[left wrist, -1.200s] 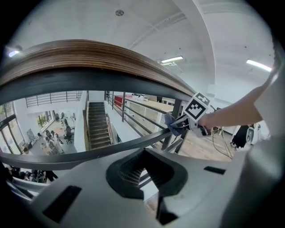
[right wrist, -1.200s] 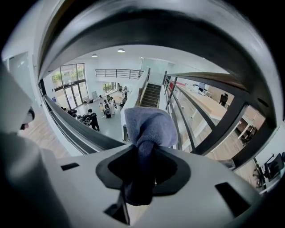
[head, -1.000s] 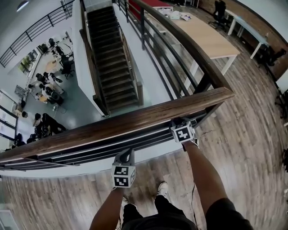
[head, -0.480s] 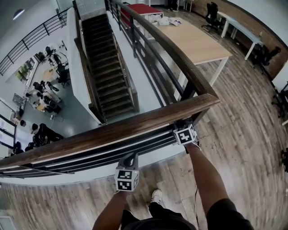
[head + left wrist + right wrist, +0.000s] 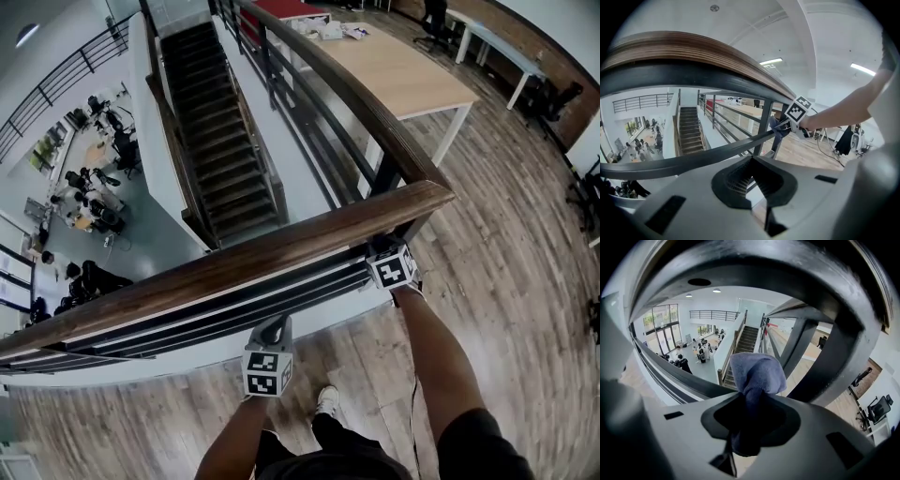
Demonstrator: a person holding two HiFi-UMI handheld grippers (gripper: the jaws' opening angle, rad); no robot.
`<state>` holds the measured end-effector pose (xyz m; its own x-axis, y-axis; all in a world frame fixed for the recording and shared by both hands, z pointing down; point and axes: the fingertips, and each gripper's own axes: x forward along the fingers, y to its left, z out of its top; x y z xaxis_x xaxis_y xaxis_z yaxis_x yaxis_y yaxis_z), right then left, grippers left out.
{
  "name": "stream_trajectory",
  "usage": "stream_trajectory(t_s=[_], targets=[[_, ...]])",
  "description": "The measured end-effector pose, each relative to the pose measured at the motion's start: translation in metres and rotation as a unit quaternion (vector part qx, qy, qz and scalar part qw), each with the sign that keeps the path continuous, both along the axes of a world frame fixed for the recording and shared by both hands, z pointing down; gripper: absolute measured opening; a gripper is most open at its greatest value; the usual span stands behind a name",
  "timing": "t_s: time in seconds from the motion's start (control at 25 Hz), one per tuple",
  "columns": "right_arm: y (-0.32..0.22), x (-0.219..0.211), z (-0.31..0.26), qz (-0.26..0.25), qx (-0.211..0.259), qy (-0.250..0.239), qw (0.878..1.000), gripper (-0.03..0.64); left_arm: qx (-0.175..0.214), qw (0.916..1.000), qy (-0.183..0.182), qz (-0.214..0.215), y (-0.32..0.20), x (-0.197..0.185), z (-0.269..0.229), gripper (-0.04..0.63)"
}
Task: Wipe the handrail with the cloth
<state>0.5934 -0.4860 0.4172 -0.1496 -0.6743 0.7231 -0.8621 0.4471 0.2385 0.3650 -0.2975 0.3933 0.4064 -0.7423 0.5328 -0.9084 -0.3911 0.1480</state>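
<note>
Right gripper: our right gripper (image 5: 749, 430) is closed on the blue cloth (image 5: 757, 373); a bunch of it stands out in front of the jaws.
Cloth place: it is below the wooden handrail (image 5: 281, 246), near the corner post (image 5: 829, 366). We cannot confirm contact.
Left gripper: our left gripper (image 5: 761, 197) has its jaws together on nothing and hangs low before the bars.
Advice: we should bring the bunch onto the wood, press lightly and slide steadily along it.

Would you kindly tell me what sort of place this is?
Probably an upper gallery in an open-plan office: the wooden handrail guards a drop, a staircase leads down to people at desks, and a long table stands nearby.
</note>
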Motion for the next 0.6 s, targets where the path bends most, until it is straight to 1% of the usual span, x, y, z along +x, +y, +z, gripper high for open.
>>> stream_trajectory(t_s=[0.12, 0.2, 0.24, 0.28, 0.4, 0.48, 0.6], targets=[[0.009, 0.0, -0.02, 0.025, -0.008, -0.007, 1.0, 0.106, -0.002, 1.0, 0.007, -0.001, 0.017, -0.015, -0.015, 0.003], [0.01, -0.001, -0.015, 0.036, -0.019, -0.021, 0.999, 0.106, -0.007, 0.9999, 0.009, -0.004, 0.027, -0.026, -0.013, 0.003], [0.008, -0.002, -0.011, 0.034, -0.012, -0.025, 0.999, 0.106, -0.009, 0.9999, 0.009, -0.008, 0.029, -0.031, -0.005, 0.003], [0.007, -0.006, -0.008, 0.029, 0.006, -0.032, 0.999, 0.106, -0.01, 0.9998, 0.009, -0.013, 0.03, -0.035, 0.003, 0.003], [0.021, -0.031, -0.018, 0.008, 0.064, -0.071, 0.995, 0.106, -0.008, 0.9993, 0.012, -0.035, 0.039, -0.056, 0.015, 0.003], [0.041, -0.056, -0.024, -0.011, 0.083, -0.089, 0.993, 0.106, -0.008, 0.9987, 0.007, -0.049, 0.048, -0.077, 0.018, 0.003], [0.077, -0.107, -0.031, -0.034, 0.095, -0.121, 0.988, 0.106, -0.006, 0.9971, 0.006, -0.075, 0.063, -0.117, 0.019, 0.003]])
